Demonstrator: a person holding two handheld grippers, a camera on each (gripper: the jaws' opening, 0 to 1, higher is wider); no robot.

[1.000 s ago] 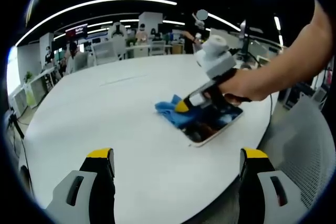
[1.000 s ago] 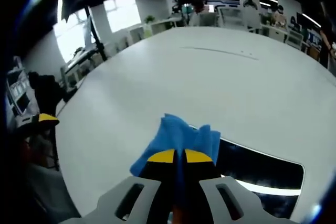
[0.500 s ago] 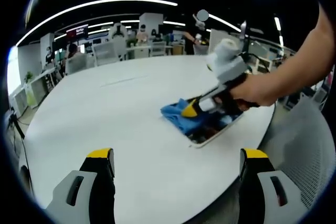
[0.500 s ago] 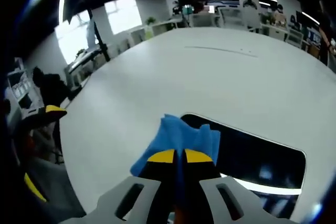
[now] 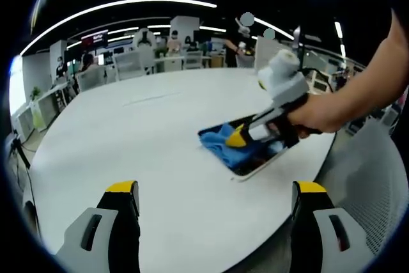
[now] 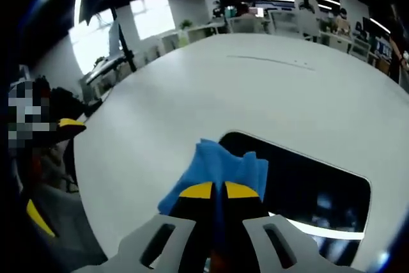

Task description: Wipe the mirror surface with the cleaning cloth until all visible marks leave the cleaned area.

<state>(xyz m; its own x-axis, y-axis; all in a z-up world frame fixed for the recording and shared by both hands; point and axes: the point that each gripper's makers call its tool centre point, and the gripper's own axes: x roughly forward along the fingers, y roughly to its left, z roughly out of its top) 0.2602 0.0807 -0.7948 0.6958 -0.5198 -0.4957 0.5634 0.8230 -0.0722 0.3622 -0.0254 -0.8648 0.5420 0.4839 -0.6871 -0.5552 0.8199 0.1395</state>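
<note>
A flat rectangular mirror (image 6: 307, 190) (image 5: 255, 161) lies on the white round table (image 5: 147, 132), dark with ceiling reflections. My right gripper (image 6: 218, 190) (image 5: 238, 137) is shut on a blue cleaning cloth (image 6: 220, 167) (image 5: 220, 142), which rests on the mirror's near-left end in the right gripper view. A person's hand (image 5: 319, 113) holds that gripper. My left gripper (image 5: 214, 190) hangs open above the table's near part, well short of the mirror, with nothing between its yellow-tipped fingers (image 5: 121, 190).
The table edge (image 5: 319, 158) runs close behind the mirror, with a grey mesh chair (image 5: 367, 177) beyond it. Desks, chairs and people stand far off at the back (image 5: 160, 52). A dark stand (image 6: 124, 46) rises past the table.
The right gripper has dragged the cloth rightwards along the mirror in the left gripper view, further onto the glass. The left gripper has stayed still.
</note>
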